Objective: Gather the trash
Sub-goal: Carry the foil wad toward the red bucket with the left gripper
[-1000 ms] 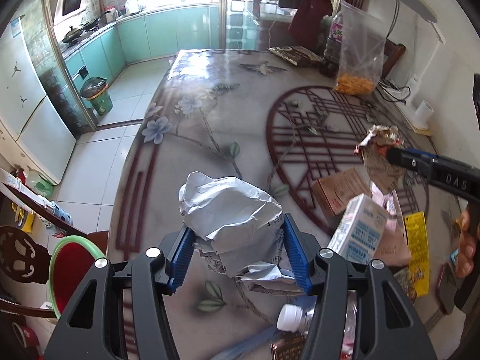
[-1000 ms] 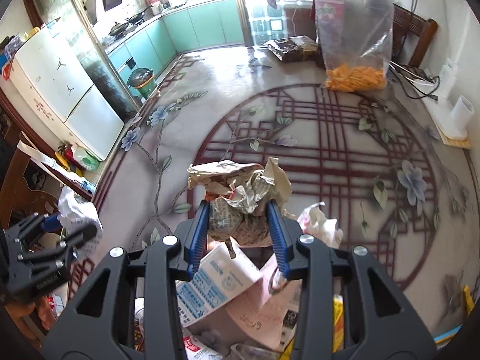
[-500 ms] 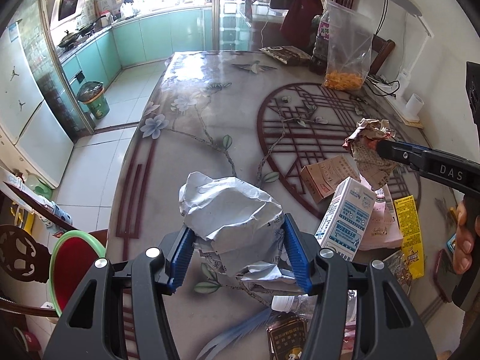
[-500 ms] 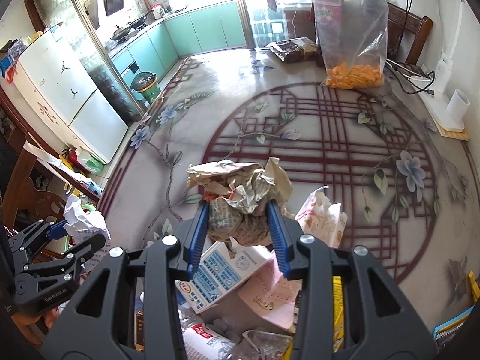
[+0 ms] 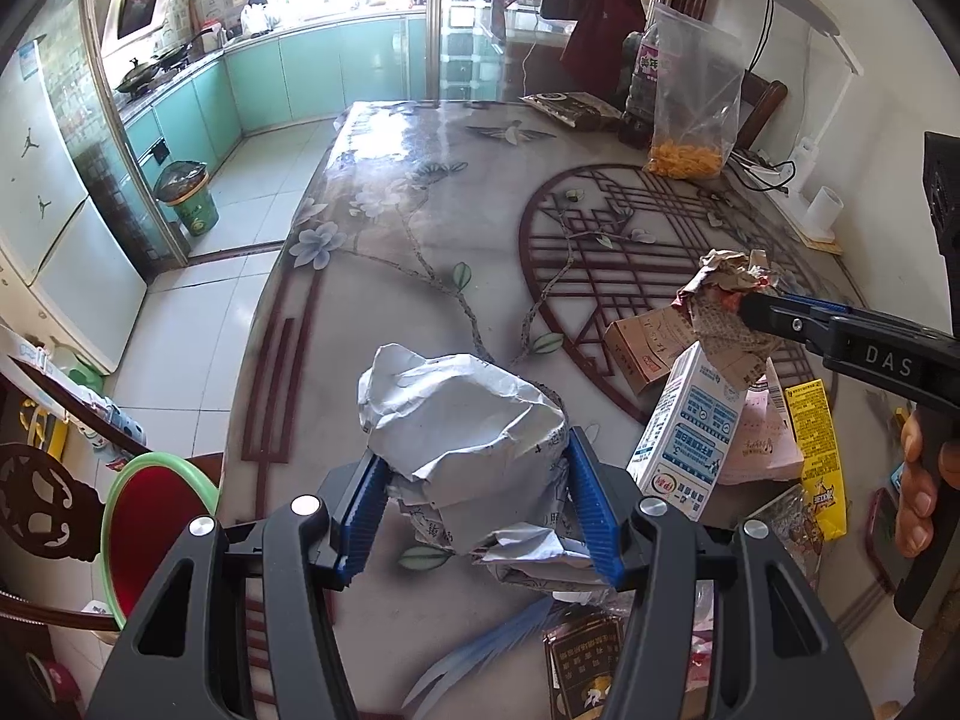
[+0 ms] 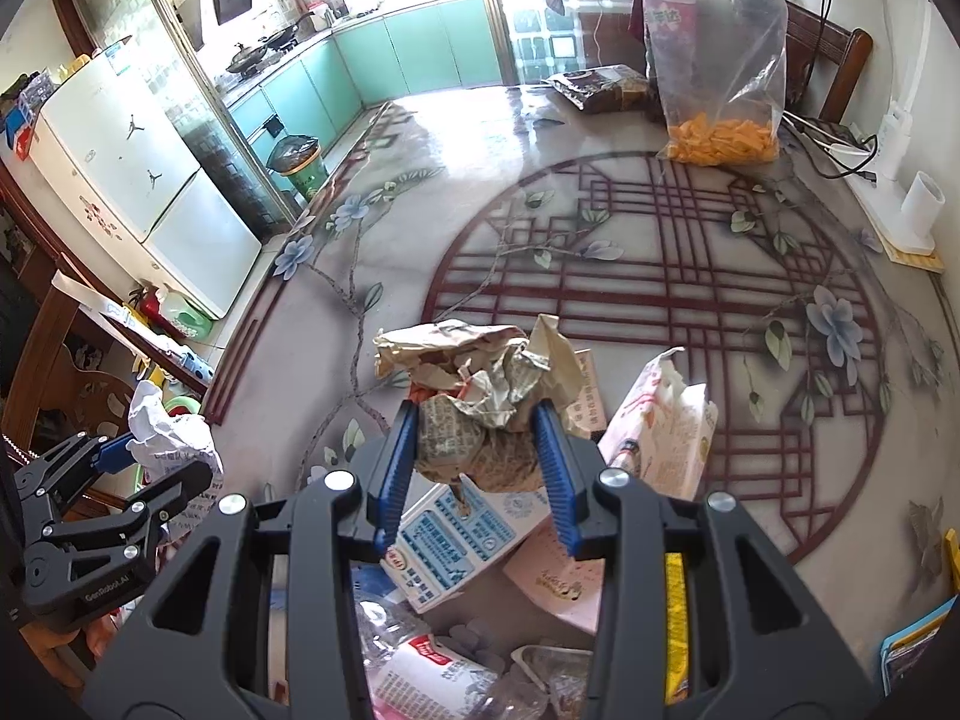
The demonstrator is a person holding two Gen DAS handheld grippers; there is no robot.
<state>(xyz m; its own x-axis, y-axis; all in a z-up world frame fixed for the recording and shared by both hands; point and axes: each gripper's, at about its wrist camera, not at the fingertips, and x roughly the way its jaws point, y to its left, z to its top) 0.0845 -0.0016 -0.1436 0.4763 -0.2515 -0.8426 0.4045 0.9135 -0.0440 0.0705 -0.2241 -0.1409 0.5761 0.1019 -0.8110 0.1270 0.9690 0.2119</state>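
Left wrist view: the left gripper [image 5: 474, 510] holds a crumpled ball of white paper [image 5: 462, 420] at lower centre of the frame, its blue fingers [image 5: 591, 513] pinching the wad from both sides. The wad has no clear long axis; it bulges upward and toward the upper left of the frame, with a loose flap hanging below the right finger. It is grey-white, heavily creased, with faint print on its lower folds.

Right of it, a white and blue milk carton [image 5: 690, 426] stands tilted, top leaning toward the upper right. Behind the carton lie a flattened brown cardboard box [image 5: 639, 345], a pink paper [image 5: 759, 438] and a yellow wrapper [image 5: 816, 438], all on the floral surface [image 5: 420, 192]. The right gripper [image 5: 744, 309] enters from the right edge, carried by a hand [image 5: 921, 480]. A red bowl with a green rim [image 5: 150, 516] sits at lower left, beyond the surface edge.

Right wrist view: the right gripper [image 6: 477, 453] has its fingers [image 6: 555, 468] clamped on a crumpled wad of brown printed paper [image 6: 480, 396], held at frame centre above the litter. The wad spreads wider at its top, where torn tan edges fan to left and right; the pinched lower part is newsprint-like. Directly beneath lie the carton [image 6: 462, 534] on its side and a pink paper bag [image 6: 660, 426]. A clear plastic bag holding orange pieces [image 6: 720, 132] stands at upper right, well apart. A green waste bin [image 6: 300, 165] stands on the kitchen floor at upper left.
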